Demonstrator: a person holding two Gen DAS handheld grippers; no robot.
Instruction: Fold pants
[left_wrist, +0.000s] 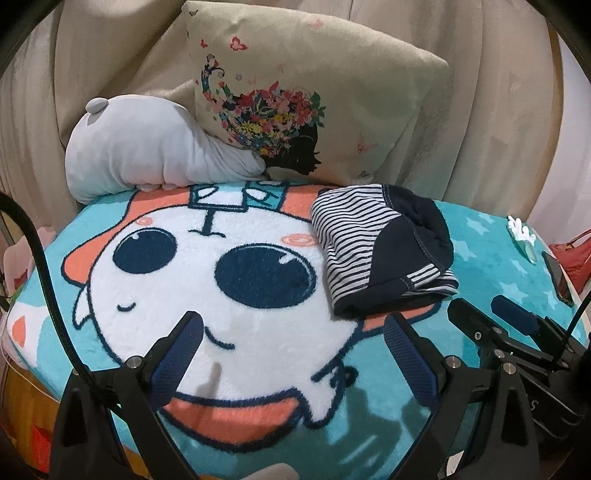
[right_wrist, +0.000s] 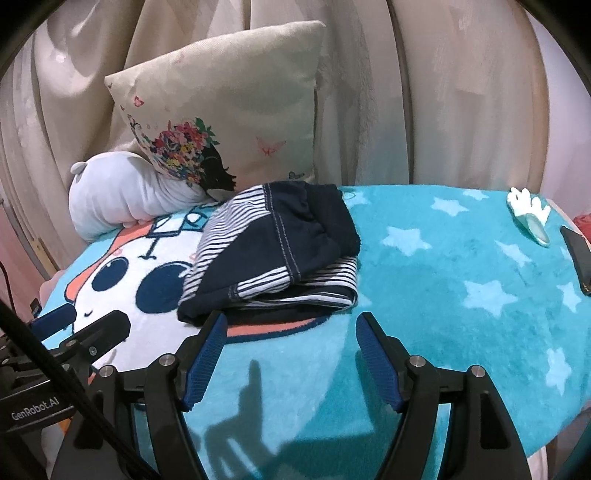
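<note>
Blue-padded, the right gripper (right_wrist: 290, 334) stands with jaws apart and empty just short of the folded pants (right_wrist: 273, 254). Left gripper (left_wrist: 295, 338), beside the pants too, gapes likewise. Beyond the pants, a cushion (right_wrist: 229, 110) hides part of a plush toy (right_wrist: 114, 195). The blanket (right_wrist: 461, 295) is cut off at the frame's edge.
</note>
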